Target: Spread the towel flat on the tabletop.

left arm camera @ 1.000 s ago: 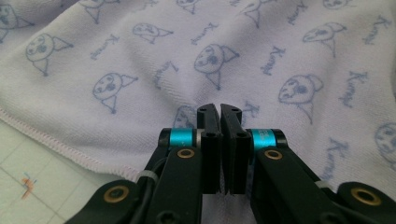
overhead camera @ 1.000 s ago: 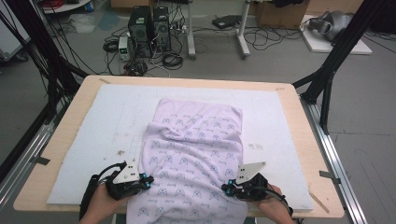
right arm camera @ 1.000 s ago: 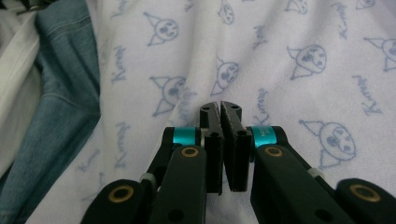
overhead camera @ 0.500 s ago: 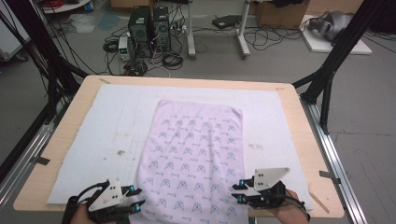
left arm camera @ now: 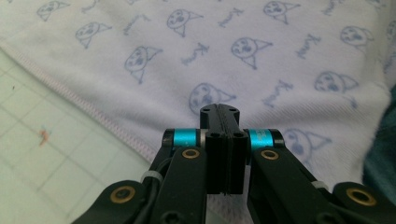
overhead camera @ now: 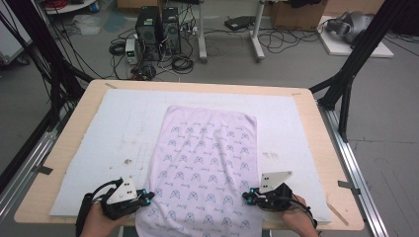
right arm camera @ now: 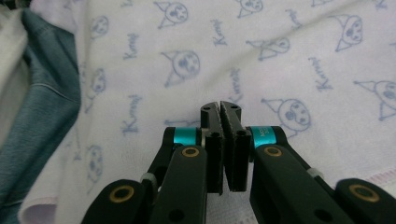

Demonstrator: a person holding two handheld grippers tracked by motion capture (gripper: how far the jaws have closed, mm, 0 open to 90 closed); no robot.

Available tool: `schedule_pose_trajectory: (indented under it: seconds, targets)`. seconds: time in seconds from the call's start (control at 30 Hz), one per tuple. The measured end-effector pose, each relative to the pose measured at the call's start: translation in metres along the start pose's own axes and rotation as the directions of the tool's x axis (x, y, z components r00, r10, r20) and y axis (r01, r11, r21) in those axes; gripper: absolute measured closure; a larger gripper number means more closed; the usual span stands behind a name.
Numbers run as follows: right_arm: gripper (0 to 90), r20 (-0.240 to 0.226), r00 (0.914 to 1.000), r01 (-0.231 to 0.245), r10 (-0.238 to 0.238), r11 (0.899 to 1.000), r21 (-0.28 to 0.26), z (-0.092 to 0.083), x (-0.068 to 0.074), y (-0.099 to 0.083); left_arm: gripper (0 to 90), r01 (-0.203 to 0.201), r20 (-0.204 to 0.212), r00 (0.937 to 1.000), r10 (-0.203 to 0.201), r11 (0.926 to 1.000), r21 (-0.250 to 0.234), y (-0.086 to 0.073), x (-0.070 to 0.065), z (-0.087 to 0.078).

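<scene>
On table, patterned cloth, no containers

The cloth is a soft, matt knit fabric, pale lilac with printed blue figures and a stitched hem, lying on a white, matt, faintly gridded foam-like mat that carries small stains beside the cloth. Around the mat, the counter shows a bare, smooth, light wood rim. The left tool and the right tool are of matt black plastic with ribbed pad faces, glossy anodised blue metal sleeves and brass-coloured rivets; beside the cloth, denim fabric looks coarse and matt.
</scene>
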State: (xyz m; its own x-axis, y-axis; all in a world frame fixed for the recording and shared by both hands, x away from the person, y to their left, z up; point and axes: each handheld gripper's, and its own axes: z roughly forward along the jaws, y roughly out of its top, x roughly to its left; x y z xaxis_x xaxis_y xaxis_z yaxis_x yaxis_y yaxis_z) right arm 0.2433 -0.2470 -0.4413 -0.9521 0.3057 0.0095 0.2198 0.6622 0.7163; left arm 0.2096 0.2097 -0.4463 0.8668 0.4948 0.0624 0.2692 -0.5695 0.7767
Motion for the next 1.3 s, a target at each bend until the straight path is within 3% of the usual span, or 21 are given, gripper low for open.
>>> schedule_pose_trajectory:
  seconds: [0.13, 0.17, 0.23, 0.3, 0.6, 0.87, 1.03, 1.3]
  targets:
    - [86.9, -0.018, 0.9992, -0.036, 0.035, 0.998, -0.059, -0.012, 0.0, 0.0, 89.8, 0.016, 0.005, 0.9999, -0.016, 0.9998, -0.012, -0.005, 0.0, -0.012]
    - [80.7, -0.015, 0.9988, -0.047, 0.046, 0.997, -0.067, -0.014, -0.002, 0.0, 89.3, 0.026, 0.001, 0.9997, -0.026, 0.9995, -0.017, -0.004, 0.003, -0.014]
    - [74.5, -0.006, 0.9975, -0.071, 0.07, 0.994, -0.077, -0.016, -0.007, 0.002, 78.3, 0.051, -0.01, 0.9986, -0.051, 0.9981, -0.035, 0.0, 0.009, -0.015]
    - [69.2, 0.008, 0.9971, -0.075, 0.076, 0.994, -0.082, -0.017, -0.011, 0.005, 73.7, 0.063, -0.014, 0.9979, -0.064, 0.9965, -0.055, 0.005, 0.014, -0.014]
    - [52.3, 0.065, 0.9871, -0.138, 0.146, 0.983, -0.121, -0.018, -0.04, 0.019, 55.2, 0.112, -0.008, 0.9936, -0.113, 0.9883, -0.104, 0.037, 0.043, 0.003]
    - [38.4, 0.112, 0.973, -0.185, 0.202, 0.972, -0.144, -0.025, -0.072, 0.04, 41.5, 0.137, -0.042, 0.9889, -0.143, 0.9838, -0.116, 0.066, 0.07, 0.018]
    - [37.3, 0.136, 0.9694, -0.183, 0.204, 0.971, -0.156, -0.027, -0.084, 0.05, 40.5, 0.142, -0.05, 0.9876, -0.149, 0.9818, -0.127, 0.079, 0.082, 0.025]
    - [36.1, 0.131, 0.971, -0.181, 0.2, 0.973, -0.147, -0.029, -0.09, 0.051, 39.2, 0.166, -0.046, 0.9839, -0.173, 0.9784, -0.123, 0.081, 0.091, 0.027]
